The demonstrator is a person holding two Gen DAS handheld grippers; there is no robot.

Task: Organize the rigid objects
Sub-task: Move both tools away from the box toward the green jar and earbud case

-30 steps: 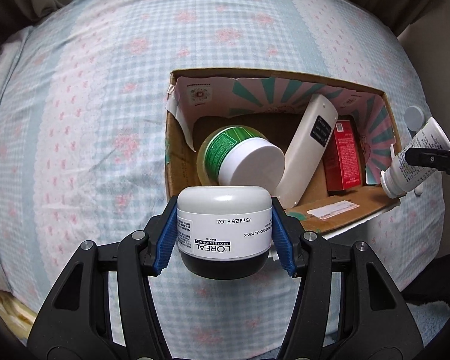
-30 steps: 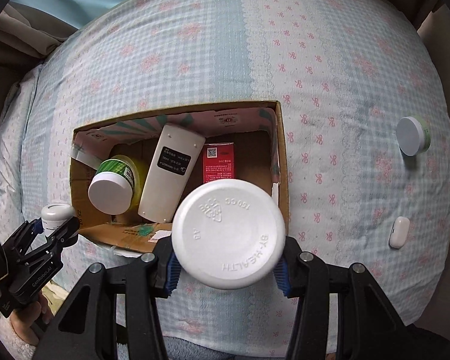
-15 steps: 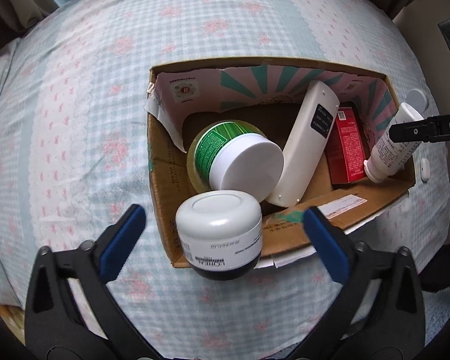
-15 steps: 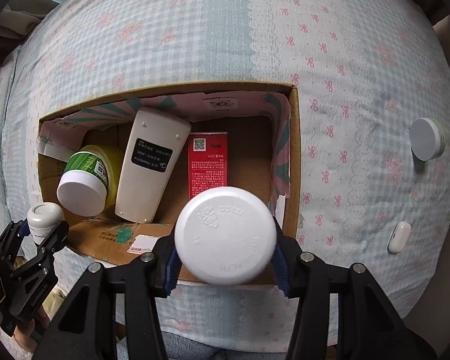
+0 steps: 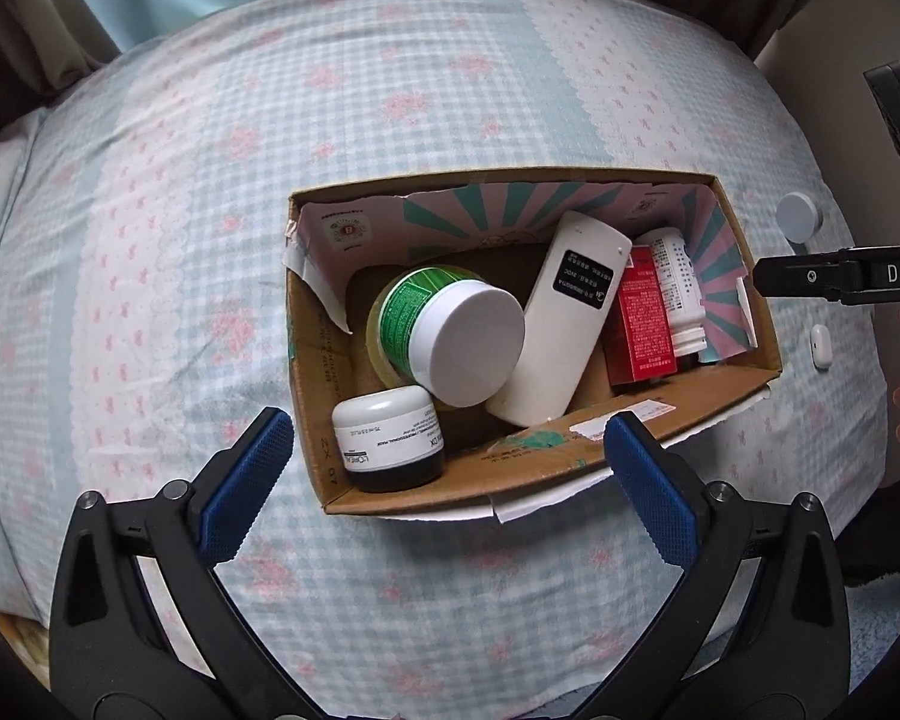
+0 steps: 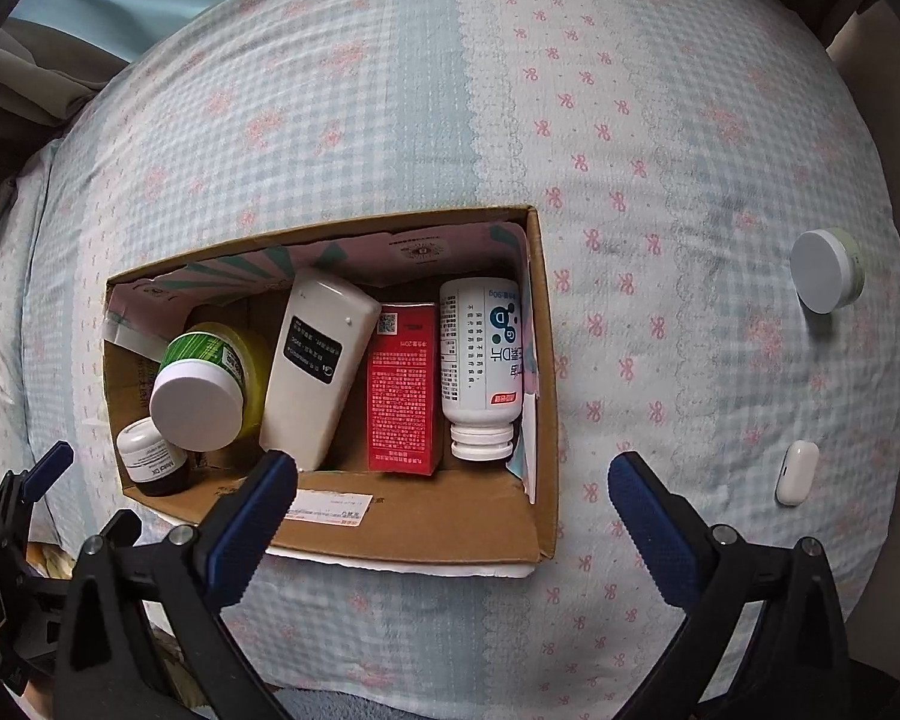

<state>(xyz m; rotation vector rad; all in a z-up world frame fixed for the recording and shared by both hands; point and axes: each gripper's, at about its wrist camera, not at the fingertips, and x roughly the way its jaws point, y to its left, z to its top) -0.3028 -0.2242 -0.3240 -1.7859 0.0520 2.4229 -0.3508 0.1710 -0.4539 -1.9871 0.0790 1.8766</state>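
Note:
A cardboard box (image 5: 630, 444) (image 6: 450, 531) sits on the bed. In it lie a small L'Oreal jar (image 5: 390, 438) (image 6: 150, 456), a green jar with a white lid (image 5: 450, 336) (image 6: 201, 387), a white remote (image 5: 564, 318) (image 6: 321, 360), a red carton (image 5: 639, 324) (image 6: 403, 387) and a white bottle (image 5: 678, 288) (image 6: 480, 360). My left gripper (image 5: 444, 486) is open and empty above the box's near edge. My right gripper (image 6: 453, 516) is open and empty over the box's near right corner.
On the checked bedspread to the right of the box lie a round white-lidded jar (image 6: 825, 279) (image 5: 800, 225) and a small white oblong case (image 6: 797, 471) (image 5: 821, 347). The right gripper's black body (image 5: 840, 279) shows at the right in the left wrist view.
Both grippers opened and let go. The L'Oreal jar dropped into the box's near left corner; the white bottle now lies at the box's right side. Both grippers drew back.

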